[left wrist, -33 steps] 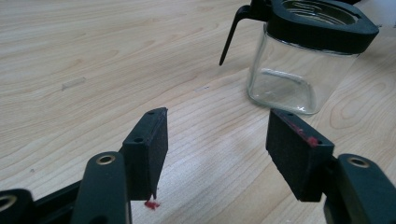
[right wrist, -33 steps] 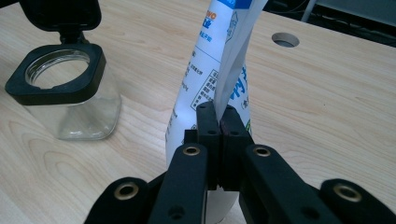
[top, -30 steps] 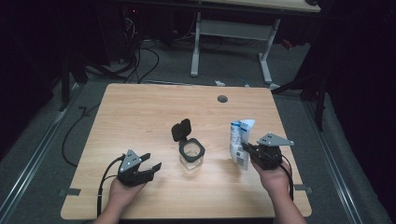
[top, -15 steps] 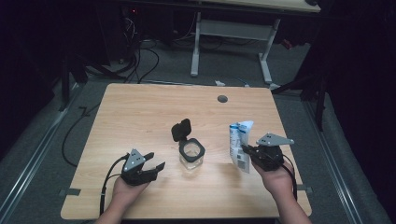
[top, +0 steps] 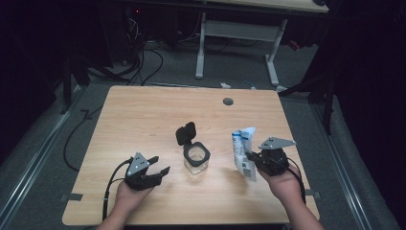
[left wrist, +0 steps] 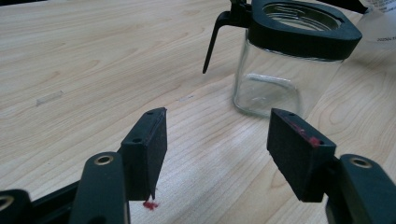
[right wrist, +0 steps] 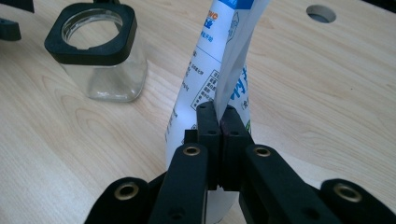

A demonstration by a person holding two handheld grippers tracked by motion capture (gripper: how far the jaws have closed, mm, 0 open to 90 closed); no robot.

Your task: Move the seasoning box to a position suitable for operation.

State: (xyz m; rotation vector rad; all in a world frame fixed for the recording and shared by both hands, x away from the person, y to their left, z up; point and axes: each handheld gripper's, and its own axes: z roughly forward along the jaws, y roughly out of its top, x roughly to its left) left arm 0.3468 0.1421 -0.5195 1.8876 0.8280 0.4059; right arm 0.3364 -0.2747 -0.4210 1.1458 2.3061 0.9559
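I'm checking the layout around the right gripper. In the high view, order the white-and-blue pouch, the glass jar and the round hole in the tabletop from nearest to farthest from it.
1. The pouch: clamped in the right gripper, standing at its left.
2. The glass jar: farther left, mid-table, its black lid flipped open.
3. The round hole: farthest, near the table's far edge.

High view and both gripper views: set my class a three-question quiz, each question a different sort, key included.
1. True or false: the glass jar has its lid flipped open.
2. What does the right gripper hold? A) white and blue pouch B) spoon C) cup
3. Fill in: the left gripper has its jaws ____ above the table.

Key: 1 true; 2 A; 3 open.
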